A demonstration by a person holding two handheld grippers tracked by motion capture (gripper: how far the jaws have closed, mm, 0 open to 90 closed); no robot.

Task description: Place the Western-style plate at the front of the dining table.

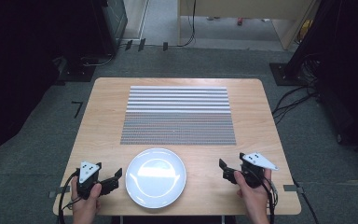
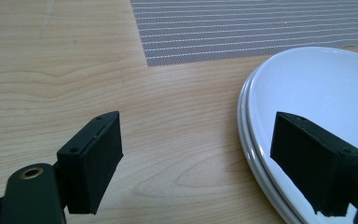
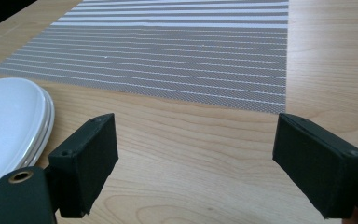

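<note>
A white plate (image 1: 155,177) lies near the table's front edge, just in front of a grey striped placemat (image 1: 177,114). My left gripper (image 1: 113,179) is held to the left of the plate, open, with nothing between its jaws. In the left gripper view its gripper (image 2: 205,161) is spread wide, and the right jaw overlaps the rim of the plate (image 2: 317,88). My right gripper (image 1: 224,170) sits to the right of the plate, open and empty. In the right gripper view, the gripper (image 3: 198,163) faces the placemat (image 3: 168,51), with the plate (image 3: 9,116) at the left.
The light wooden table (image 1: 102,116) has bare strips on both sides of the placemat. Grey carpet surrounds it. Cables (image 1: 293,100) run over the floor at the right, and dark equipment stands at the far left and far right.
</note>
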